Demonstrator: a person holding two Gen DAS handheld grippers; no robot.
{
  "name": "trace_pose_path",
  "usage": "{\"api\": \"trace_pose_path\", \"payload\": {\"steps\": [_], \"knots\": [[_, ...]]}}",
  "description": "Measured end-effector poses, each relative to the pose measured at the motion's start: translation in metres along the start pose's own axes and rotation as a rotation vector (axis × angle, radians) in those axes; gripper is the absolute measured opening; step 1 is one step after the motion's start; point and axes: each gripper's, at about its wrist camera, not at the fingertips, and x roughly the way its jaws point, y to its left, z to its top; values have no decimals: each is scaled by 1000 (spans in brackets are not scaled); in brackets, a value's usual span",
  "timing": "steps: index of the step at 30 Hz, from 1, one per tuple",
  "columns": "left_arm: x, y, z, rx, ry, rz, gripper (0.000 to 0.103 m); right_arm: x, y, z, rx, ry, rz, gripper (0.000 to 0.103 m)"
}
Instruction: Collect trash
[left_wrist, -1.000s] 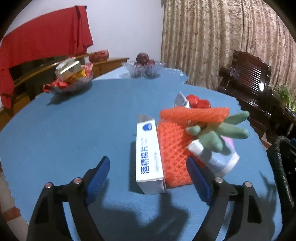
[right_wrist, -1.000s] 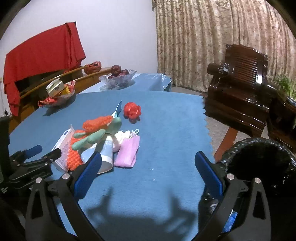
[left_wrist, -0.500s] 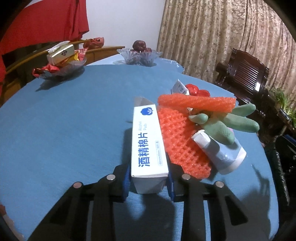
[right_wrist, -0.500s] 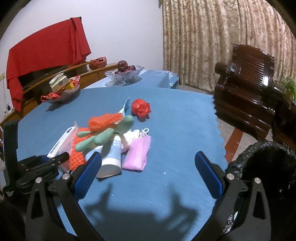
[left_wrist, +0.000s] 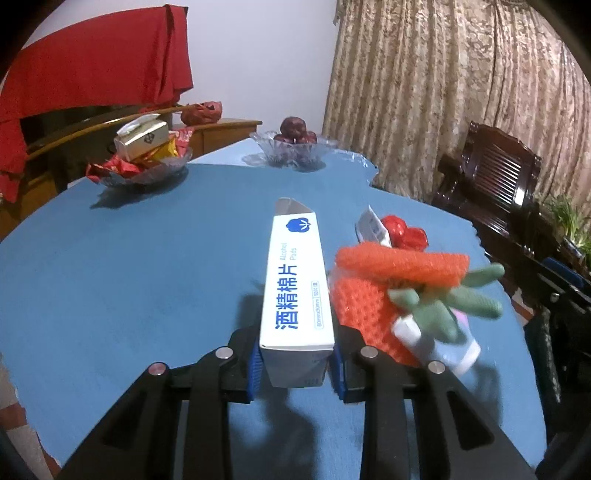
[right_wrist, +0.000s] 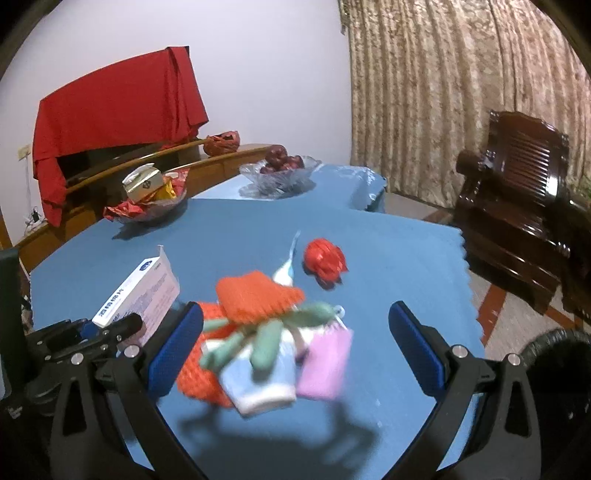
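Note:
My left gripper (left_wrist: 297, 363) is shut on a white alcohol-pad box (left_wrist: 295, 288) with blue print and holds it tilted up off the blue table (left_wrist: 129, 266); the box also shows in the right wrist view (right_wrist: 136, 295). Right of it lies a trash pile: orange foam netting (left_wrist: 362, 302), a green glove (left_wrist: 450, 299), a light-blue tube (right_wrist: 258, 380), a pink packet (right_wrist: 325, 365) and a red wrapper (right_wrist: 325, 258). My right gripper (right_wrist: 295, 347) is open, hovering just in front of the pile.
A black-lined trash bin (right_wrist: 561, 369) stands off the table's right edge. Two glass bowls sit at the far side, one with snacks (left_wrist: 144, 162) and one with dark fruit (left_wrist: 295, 147). A dark wooden chair (right_wrist: 517, 206) stands right, before curtains.
My left gripper closed on the alcohol-pad box and has lifted it off the table. My right gripper moved forward and left, closer to the trash pile, still open.

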Motion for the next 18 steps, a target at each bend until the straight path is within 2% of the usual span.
{"api": "trace_pose_path", "payload": {"steps": [2, 4, 6, 11, 16, 18], "knots": [[4, 3, 5, -2, -4, 7, 30, 8, 2, 4, -3, 4, 8, 97], [7, 5, 8, -4, -7, 14, 30, 19, 5, 8, -8, 15, 20, 93], [10, 9, 11, -12, -10, 22, 30, 30, 8, 11, -15, 32, 36, 81], [20, 21, 17, -24, -9, 48, 30, 52, 14, 15, -27, 75, 83, 68], [24, 24, 18, -25, -5, 54, 30, 73, 22, 10, -49, 135, 98, 66], [27, 24, 18, -24, 0, 56, 30, 80, 22, 7, -55, 153, 95, 60]]}}
